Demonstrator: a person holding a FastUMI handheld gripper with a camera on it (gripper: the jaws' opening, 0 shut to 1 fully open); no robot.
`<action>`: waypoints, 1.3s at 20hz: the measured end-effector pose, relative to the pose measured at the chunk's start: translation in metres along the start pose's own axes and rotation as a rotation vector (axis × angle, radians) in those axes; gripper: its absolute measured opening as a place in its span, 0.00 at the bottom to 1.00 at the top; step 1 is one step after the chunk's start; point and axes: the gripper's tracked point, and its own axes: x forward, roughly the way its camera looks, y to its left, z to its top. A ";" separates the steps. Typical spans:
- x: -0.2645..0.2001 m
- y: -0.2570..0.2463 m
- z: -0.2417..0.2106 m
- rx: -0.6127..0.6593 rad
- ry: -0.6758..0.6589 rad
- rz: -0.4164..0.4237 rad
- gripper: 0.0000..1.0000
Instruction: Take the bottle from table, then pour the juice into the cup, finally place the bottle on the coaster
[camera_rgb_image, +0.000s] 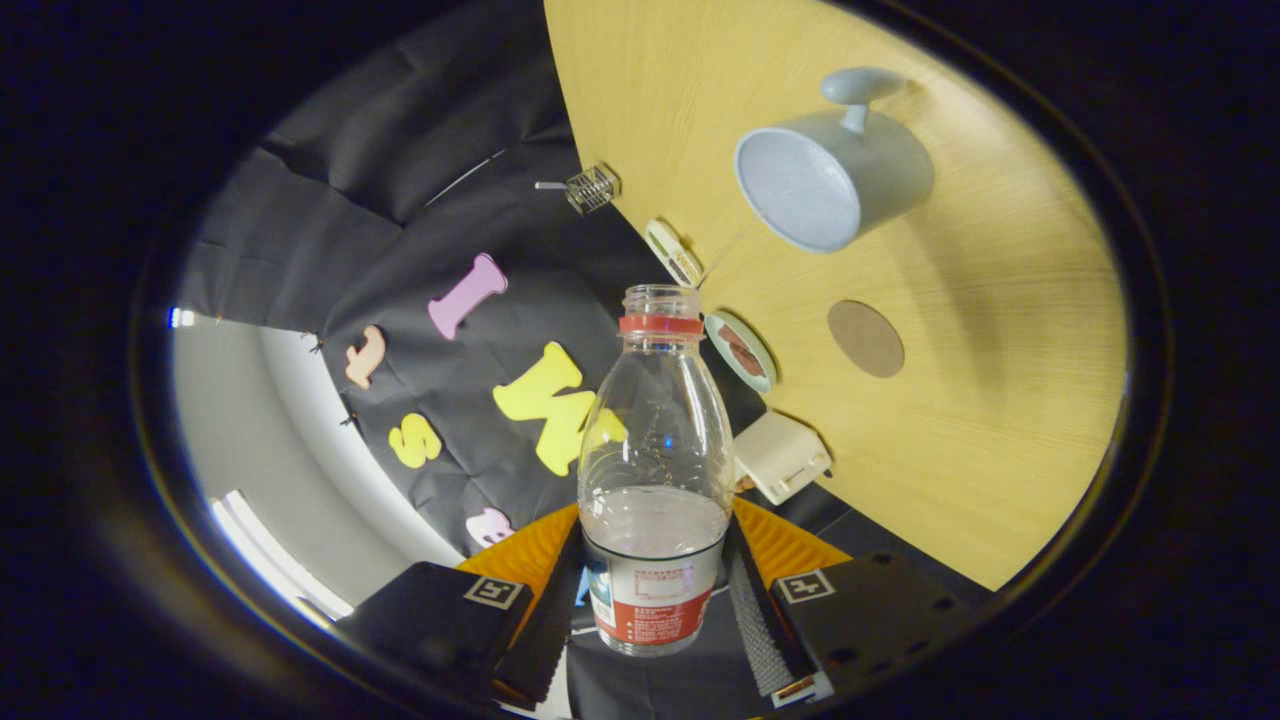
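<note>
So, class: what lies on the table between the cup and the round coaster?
Nothing: in the gripper view, bare table separates the cup from the coaster.

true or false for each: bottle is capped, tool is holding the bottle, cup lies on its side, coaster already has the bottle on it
1. The bottle is capped. False: its mouth is open, with only a ring left at the neck.
2. The tool is shut on the bottle. True: both fingers press its labelled lower part.
3. The cup lies on its side on the table. False: it stands upright; the whole view is tilted.
4. The bottle stands on the coaster. False: the coaster is bare, beyond the fingers.
</note>
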 end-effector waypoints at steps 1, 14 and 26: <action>0.000 0.002 -0.003 0.005 0.003 0.005 0.77; -0.001 0.014 -0.003 -0.016 0.014 0.013 0.77; -0.009 0.030 -0.018 -0.645 -0.006 0.056 0.77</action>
